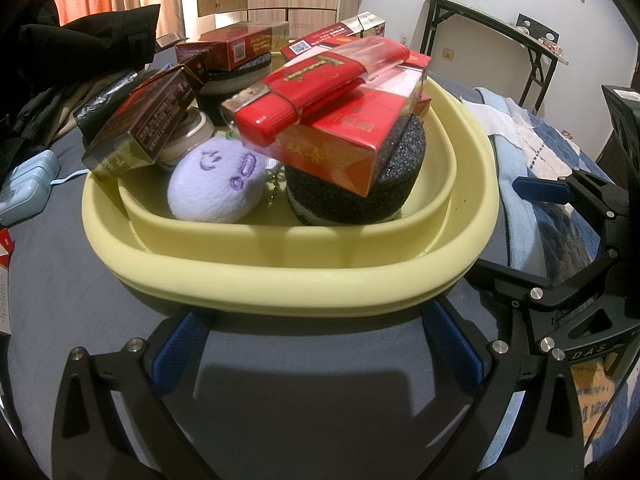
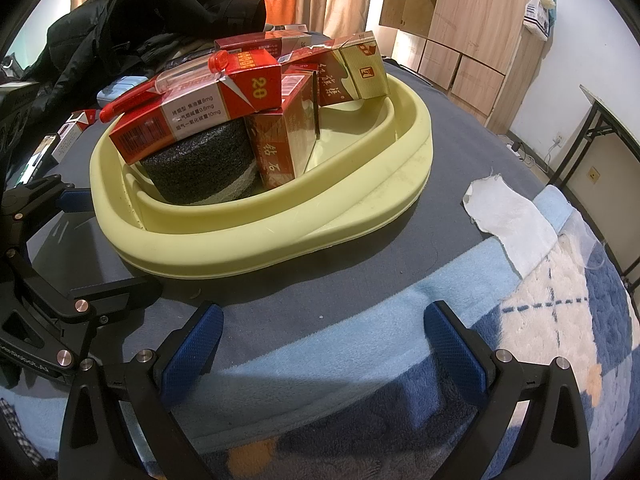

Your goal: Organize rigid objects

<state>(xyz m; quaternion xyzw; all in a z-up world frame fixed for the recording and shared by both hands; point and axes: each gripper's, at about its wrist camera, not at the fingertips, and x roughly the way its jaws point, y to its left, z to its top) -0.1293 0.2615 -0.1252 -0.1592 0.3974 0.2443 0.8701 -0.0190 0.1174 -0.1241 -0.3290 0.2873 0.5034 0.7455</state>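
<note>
A pale yellow basin (image 1: 288,280) sits on the dark bed cover; it also shows in the right wrist view (image 2: 280,240). In it a red toothbrush case (image 1: 316,88) lies on a red cigarette box (image 1: 340,148), which rests on a black sponge roll (image 1: 352,196). A purple plush toy (image 1: 216,184) and a dark brown box (image 1: 144,120) are at its left. My left gripper (image 1: 316,344) is open and empty, just in front of the basin rim. My right gripper (image 2: 320,344) is open and empty, over the blue blanket to the basin's right.
More red boxes (image 1: 240,46) and a second sponge roll (image 1: 236,80) stand behind the basin. Black clothing (image 2: 140,20) is piled at the far left. A white cloth (image 2: 508,220) lies on the blanket. A folding table (image 1: 500,32) stands by the wall.
</note>
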